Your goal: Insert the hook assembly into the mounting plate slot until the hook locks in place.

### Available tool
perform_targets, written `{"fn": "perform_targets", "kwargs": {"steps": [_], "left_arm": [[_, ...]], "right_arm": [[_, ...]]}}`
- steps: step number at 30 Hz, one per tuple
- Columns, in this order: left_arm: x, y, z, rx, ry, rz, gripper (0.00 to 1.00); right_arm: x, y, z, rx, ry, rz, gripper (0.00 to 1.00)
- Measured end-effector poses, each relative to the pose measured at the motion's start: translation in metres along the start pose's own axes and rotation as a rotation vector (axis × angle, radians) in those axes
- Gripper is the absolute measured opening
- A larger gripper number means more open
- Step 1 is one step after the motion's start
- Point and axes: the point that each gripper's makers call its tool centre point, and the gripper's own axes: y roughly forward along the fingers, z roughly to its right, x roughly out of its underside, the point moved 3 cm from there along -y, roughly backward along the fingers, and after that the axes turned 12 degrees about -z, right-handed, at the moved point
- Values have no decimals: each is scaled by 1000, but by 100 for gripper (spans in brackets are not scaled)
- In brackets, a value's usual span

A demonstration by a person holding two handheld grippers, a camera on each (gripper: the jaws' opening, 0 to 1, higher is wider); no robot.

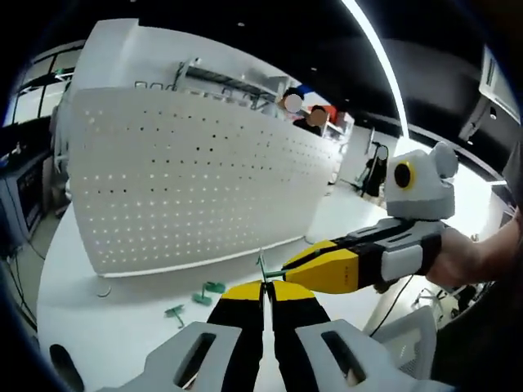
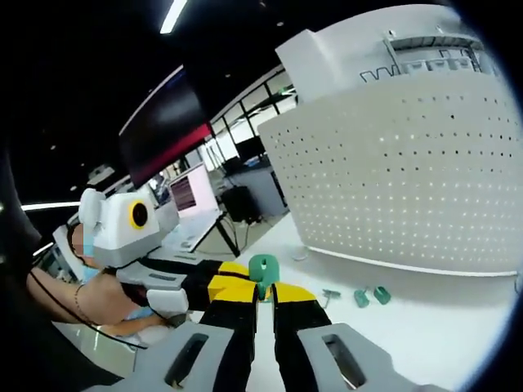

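In the left gripper view my left tongs (image 1: 263, 296) rise from the bottom, their yellow-and-black jaws pressed nearly together on a thin green hook (image 1: 261, 268), while my right tongs (image 1: 288, 273) reach in from the right and meet that hook at its tip. In the right gripper view my right tongs (image 2: 263, 296) are likewise narrowed around the green hook (image 2: 263, 270), with the left tongs (image 2: 219, 286) alongside. Beyond, a white pegboard panel (image 1: 204, 175) stands upright on the white table (image 1: 90, 314), and three spare green hooks (image 1: 197, 299) lie on the table near its base.
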Motion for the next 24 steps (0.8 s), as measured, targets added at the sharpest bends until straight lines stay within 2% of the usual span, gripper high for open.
{"fn": "perform_targets", "kwargs": {"steps": [7, 11, 16, 24], "left_arm": [[-3, 0, 0, -28, 43, 5, 1], [-5, 0, 1, -30, 43, 14, 1], [-7, 1, 2, -47, 38, 28, 1], [-9, -1, 3, -71, 76, 40, 1]], "right_arm": [[-1, 1, 0, -8, 36, 12, 2], [-2, -1, 0, -11, 53, 23, 2], [-5, -2, 2, -19, 115, 56, 2], [-6, -3, 1, -26, 138, 69, 2]]}}
